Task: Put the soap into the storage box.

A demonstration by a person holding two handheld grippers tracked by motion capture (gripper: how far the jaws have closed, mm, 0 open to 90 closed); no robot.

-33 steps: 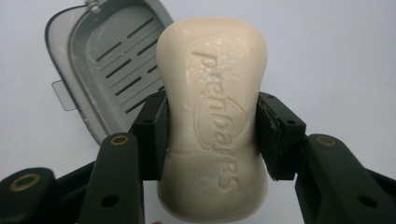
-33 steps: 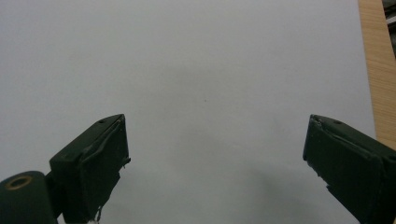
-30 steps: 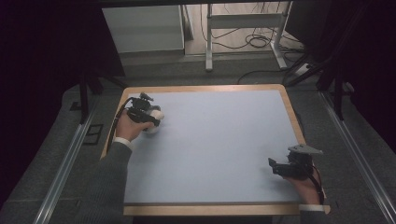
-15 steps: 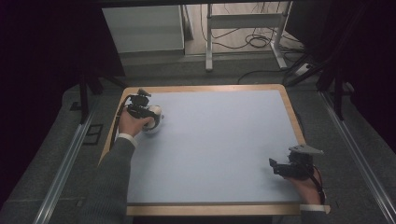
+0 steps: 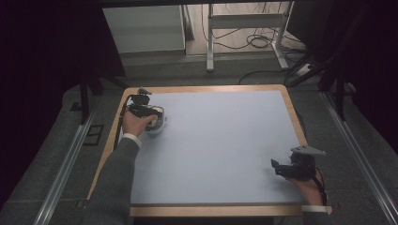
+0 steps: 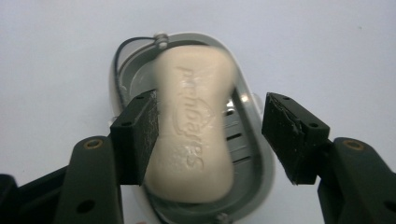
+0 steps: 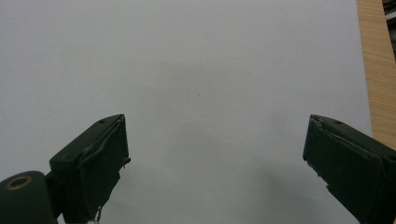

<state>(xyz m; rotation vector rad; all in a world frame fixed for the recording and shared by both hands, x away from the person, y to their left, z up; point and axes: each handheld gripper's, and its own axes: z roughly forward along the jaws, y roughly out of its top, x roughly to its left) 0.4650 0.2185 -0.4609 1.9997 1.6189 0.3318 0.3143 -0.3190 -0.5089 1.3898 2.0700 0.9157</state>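
High view, dish: a pale oval soap dish (image 5: 157, 125) sits near the far left corner of the table (image 5: 220, 140), partly under the left gripper (image 5: 149, 112).
High view, left arm: a grey sleeve reaches forward along the left edge, hand on top of the gripper.
High view, right gripper (image 5: 281, 168): rests near the right front corner, well apart from the dish.
High view, surface: matte light blue-grey top with a wooden rim.
Left gripper view, contents: a cream, waisted soap bar (image 6: 194, 126) with embossed lettering lies in the dish (image 6: 254, 135), a grey slotted tray inside a white oval shell.
Left gripper view, jaws: they have just been opening; the bar lies between them, one pad at its edge, the other clear of it.
Right gripper view, jaws: spread wide over the bare top, nothing between them.
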